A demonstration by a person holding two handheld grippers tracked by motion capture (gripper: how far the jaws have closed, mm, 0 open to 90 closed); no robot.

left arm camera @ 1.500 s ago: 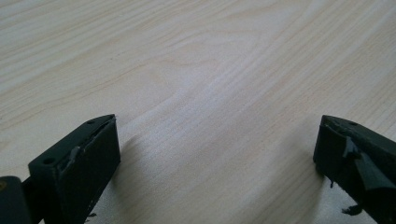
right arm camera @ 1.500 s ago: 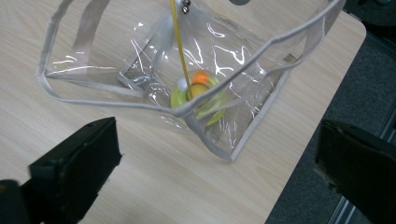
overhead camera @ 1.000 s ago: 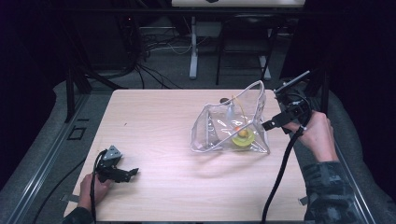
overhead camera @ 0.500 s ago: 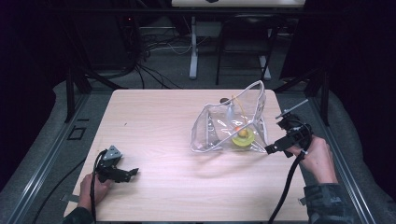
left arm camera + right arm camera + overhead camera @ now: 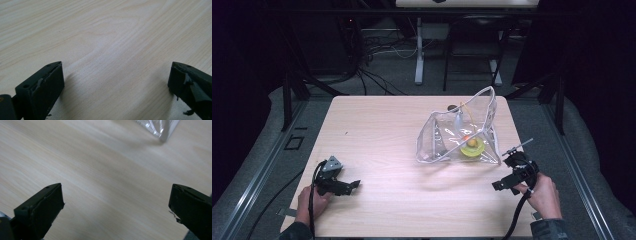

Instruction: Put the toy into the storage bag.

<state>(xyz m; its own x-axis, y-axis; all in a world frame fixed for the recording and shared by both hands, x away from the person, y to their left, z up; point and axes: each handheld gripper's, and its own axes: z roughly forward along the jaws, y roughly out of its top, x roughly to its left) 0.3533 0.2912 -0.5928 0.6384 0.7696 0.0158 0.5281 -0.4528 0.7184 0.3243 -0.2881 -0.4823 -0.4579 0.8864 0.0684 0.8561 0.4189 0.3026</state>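
Right gripper (image 5: pixel 512 175) sits low at the near right corner of the pale wood-grain table (image 5: pixel 377 130), held in the person's right hand (image 5: pixel 543 195). In the right gripper view the jaws stand wide apart w/ nothing but bare wood between them, and a corner of the clear plastic zip bag (image 5: pixel 160 127) peeks in at the top of that view, apart from the jaws. No contact w/ the bag.

In the high view the clear plastic zip bag (image 5: pixel 459 132) stands on the right half of the table, puffed up w/ one corner poking high toward the far edge. Inside it, near its bottom right, a round yellow-green thing (image 5: pixel 472 148) w/ something small and orange-brown on top; too small to tell what exactly. The right gripper is just near-right of the bag's near right corner, close but apart.

Left gripper (image 5: pixel 343 186) rests at the near left of the table, held in the left hand (image 5: pixel 309 202), well apart from the bag. Its own view (image 5: pixel 116 85): jaws spread wide, empty, wood grain only between them. Grey three-cornered plate (image 5: pixel 332 163) on top of it, cable trailing off toward the near edge.
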